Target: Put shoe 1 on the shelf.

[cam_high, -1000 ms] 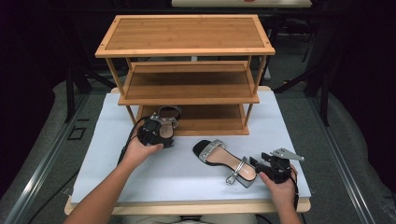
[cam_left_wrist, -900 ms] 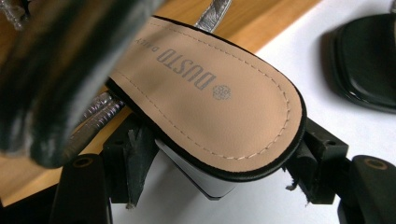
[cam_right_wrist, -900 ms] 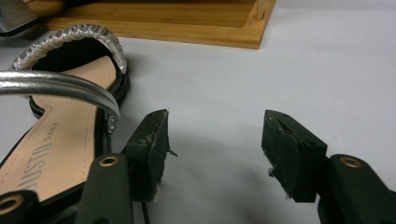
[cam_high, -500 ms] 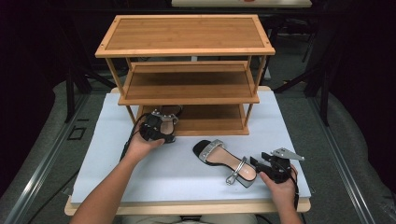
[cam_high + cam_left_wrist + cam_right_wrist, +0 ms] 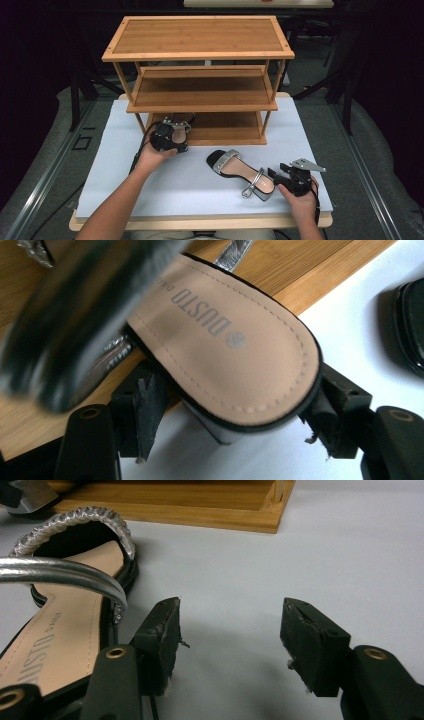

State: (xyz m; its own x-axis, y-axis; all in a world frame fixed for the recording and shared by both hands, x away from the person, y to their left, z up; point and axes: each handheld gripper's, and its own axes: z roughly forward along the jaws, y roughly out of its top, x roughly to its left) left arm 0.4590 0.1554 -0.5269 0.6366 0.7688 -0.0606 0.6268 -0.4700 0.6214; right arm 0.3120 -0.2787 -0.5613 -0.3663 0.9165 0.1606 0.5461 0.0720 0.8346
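The wooden shoe rack (image 5: 200, 75) is standing at the back of the white table (image 5: 120, 175). Over the last second the left gripper (image 5: 167, 139) has been carrying the first sandal (image 5: 225, 345) forward — its toe is now crossing onto the lowest shelf (image 5: 220, 125), so placing looks nearly done. The jaws are pinching that sandal's heel from both sides. The second sandal (image 5: 240, 172) is lying untouched on the table, just beside the right gripper (image 5: 227, 640), which is resting there with jaws spread — likely next.
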